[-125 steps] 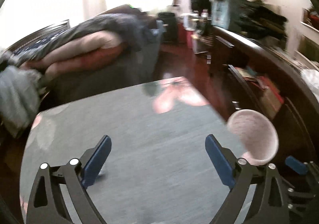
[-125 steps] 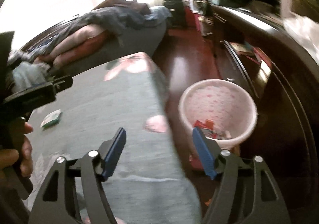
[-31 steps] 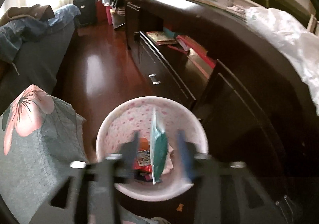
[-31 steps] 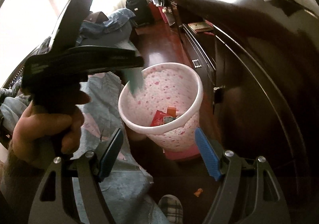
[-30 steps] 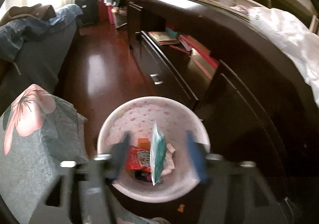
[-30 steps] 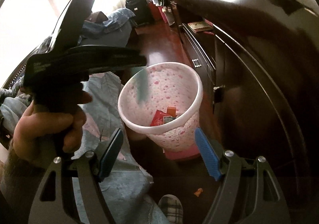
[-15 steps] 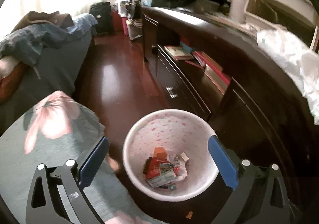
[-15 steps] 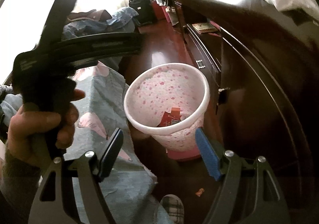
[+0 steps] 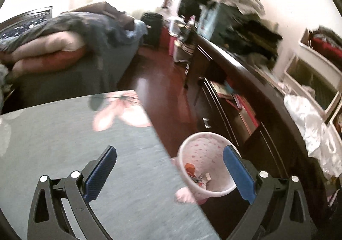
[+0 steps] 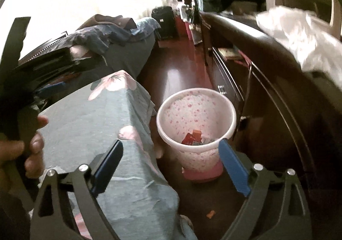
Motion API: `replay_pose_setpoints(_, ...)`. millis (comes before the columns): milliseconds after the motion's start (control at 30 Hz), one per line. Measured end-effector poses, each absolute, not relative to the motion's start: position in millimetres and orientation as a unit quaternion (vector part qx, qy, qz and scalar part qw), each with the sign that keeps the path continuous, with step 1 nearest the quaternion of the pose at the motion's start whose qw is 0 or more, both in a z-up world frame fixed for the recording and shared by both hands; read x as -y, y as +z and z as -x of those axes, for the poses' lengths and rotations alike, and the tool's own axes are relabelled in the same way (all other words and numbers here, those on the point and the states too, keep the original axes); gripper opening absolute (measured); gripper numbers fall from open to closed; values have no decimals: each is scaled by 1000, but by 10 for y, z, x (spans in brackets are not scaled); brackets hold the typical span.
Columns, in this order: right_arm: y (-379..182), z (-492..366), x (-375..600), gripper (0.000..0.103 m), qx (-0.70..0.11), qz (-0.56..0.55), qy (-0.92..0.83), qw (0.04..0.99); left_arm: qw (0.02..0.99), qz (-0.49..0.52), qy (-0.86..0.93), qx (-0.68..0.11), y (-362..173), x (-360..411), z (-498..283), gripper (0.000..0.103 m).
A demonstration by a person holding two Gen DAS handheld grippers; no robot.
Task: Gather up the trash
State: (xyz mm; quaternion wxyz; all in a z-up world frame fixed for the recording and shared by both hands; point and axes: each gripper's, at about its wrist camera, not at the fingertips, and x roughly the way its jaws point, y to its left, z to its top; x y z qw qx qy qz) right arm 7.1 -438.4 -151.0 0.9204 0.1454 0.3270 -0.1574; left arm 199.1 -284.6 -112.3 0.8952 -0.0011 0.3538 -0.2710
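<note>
A white bin with pink spots [image 9: 201, 150] [image 10: 198, 109] stands on the dark red floor beside the grey flowered bedspread [image 9: 64, 139] [image 10: 89, 124]. Red and white wrappers [image 9: 197, 175] [image 10: 192, 138] lie inside it. My left gripper [image 9: 170, 172] is open and empty, over the bed's edge with the bin at its right finger. It also shows at the left of the right wrist view [image 10: 51, 88], held by a hand. My right gripper [image 10: 171, 167] is open and empty, above the bed's corner and the bin.
A long dark dresser [image 9: 245, 99] [image 10: 267, 64] with drawers runs along the right, with white cloth [image 9: 316, 133] [image 10: 303, 32] on top. Piled bedding [image 9: 64, 32] lies at the back left. A small orange scrap [image 10: 210, 214] lies on the floor by the bin.
My left gripper opened and dropped a teal wrapper into the bin, then swung left and back over the bed. My right gripper stayed open and shifted slightly.
</note>
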Motion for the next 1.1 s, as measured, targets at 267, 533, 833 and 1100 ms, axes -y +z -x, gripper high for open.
replay_pose_setpoints(267,-1253,-63,3867,99,-302,-94,-149,937,921,21,-213,-325,-981,2052,-1620,99)
replay_pose_setpoints(533,-968,-11,3252,99,-272,-68,-107,954,946,51,-139,-289,-756,1214,-1214,99)
replay_pose_setpoints(833,-567,231,2581,99,-212,-46,-47,975,974,32,-56,-217,-361,499,-543,99)
replay_pose_setpoints(1100,-273,479,2258,100,-165,-41,-31,985,984,40,-18,-174,-135,123,-157,99)
